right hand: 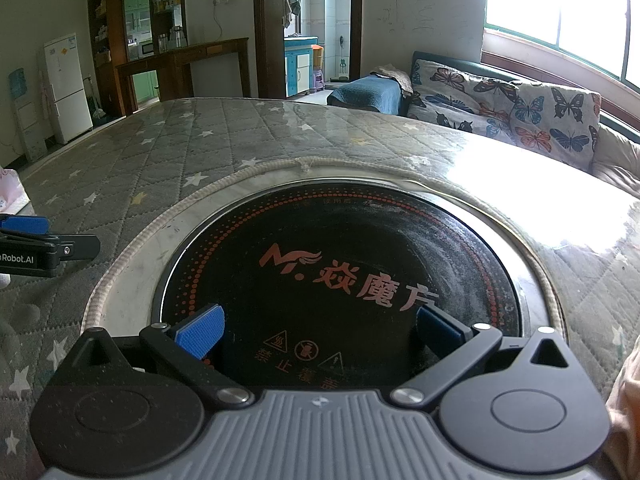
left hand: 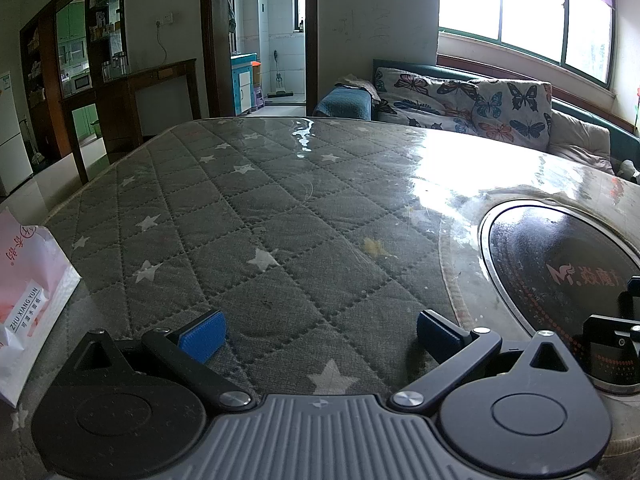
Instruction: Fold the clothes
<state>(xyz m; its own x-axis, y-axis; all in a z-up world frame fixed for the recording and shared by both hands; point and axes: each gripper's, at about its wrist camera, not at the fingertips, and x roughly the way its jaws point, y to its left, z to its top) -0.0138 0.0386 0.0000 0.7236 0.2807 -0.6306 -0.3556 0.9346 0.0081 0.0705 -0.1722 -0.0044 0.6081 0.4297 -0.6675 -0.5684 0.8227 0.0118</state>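
A: State of the left gripper [left hand: 318, 330]?
B: Jaws spread wide, nothing between them. Its ribbed blue pads [left hand: 203, 336] hang just above a grey quilted cover [left hand: 240, 208], stitched in diamonds and printed with pale stars, under a glossy clear film.

A: And the right gripper [right hand: 320, 330]?
B: Same condition: jaws well apart, holding nothing. It sits over a round black glass hob [right hand: 340, 276] with red dotted rings and red lettering, set in a metal ring. A braided cord edge [right hand: 132, 248] borders the circular cut-out in the cover.

A: Where is the clothing?
B: No garment shows on the table in either view. A peach-coloured soft fabric [right hand: 624, 392] fills the right edge of the right wrist view, just beside that gripper and clear of its jaws; whether it is a garment I cannot tell, as only a strip shows.

A: Other near items?
B: A white and pink paper bag [left hand: 28, 304] stands at the left table edge, beside the left gripper.

A: Farther back?
B: A sofa [left hand: 472, 100] with a butterfly-print throw under a bright window [left hand: 520, 4], a dark wooden sideboard [left hand: 132, 100], and a white fridge [right hand: 66, 84].
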